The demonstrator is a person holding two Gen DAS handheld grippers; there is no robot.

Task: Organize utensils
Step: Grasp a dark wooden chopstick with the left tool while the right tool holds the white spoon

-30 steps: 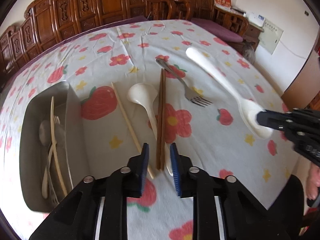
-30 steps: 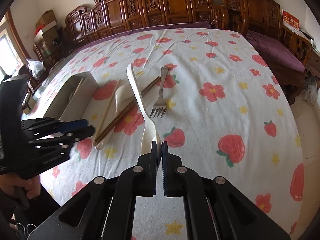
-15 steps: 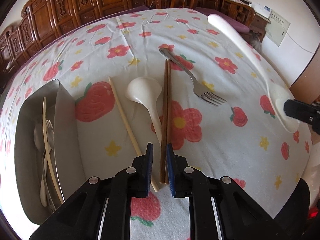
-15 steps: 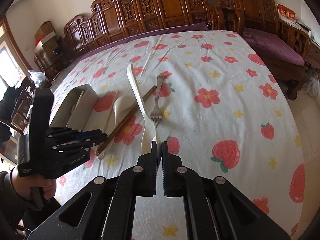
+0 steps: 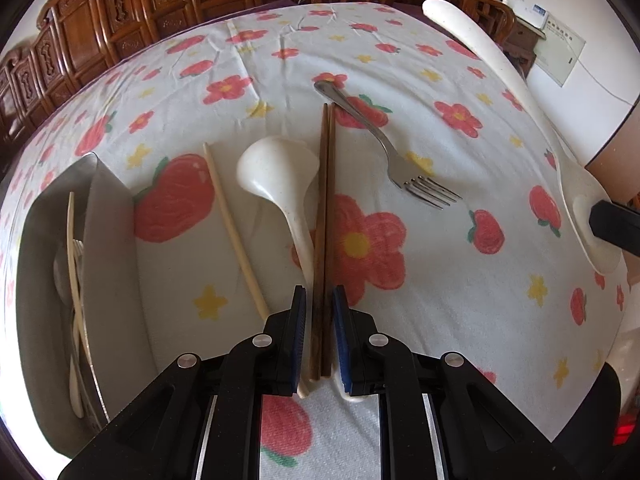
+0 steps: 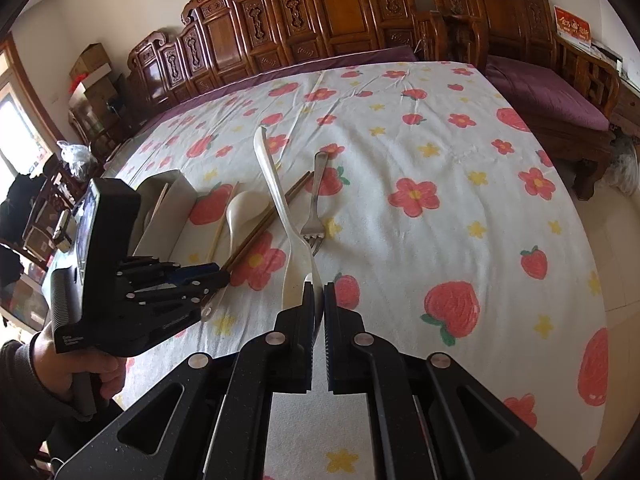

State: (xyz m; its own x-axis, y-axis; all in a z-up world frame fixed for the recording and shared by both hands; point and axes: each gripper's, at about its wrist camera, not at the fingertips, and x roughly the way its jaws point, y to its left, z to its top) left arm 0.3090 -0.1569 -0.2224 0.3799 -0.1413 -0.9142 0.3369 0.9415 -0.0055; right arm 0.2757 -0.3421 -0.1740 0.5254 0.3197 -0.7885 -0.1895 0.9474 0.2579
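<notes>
Your left gripper (image 5: 319,340) straddles the brown chopsticks (image 5: 325,216) just right of the steel bin (image 5: 108,280), fingers nearly closed — pinch both sticks evenly, missing the ladle (image 5: 280,176) handle alongside. Your right gripper (image 6: 318,312) is clamped on the white spoon (image 6: 280,200) — hold it well right of the bin.

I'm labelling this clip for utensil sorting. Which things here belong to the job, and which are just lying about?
Job:
- brown chopsticks
- white spoon
- pale chopstick
- fork
- long white spoon
- metal tray

Lying about:
- carved chairs
- cardboard boxes
- plastic bag
</notes>
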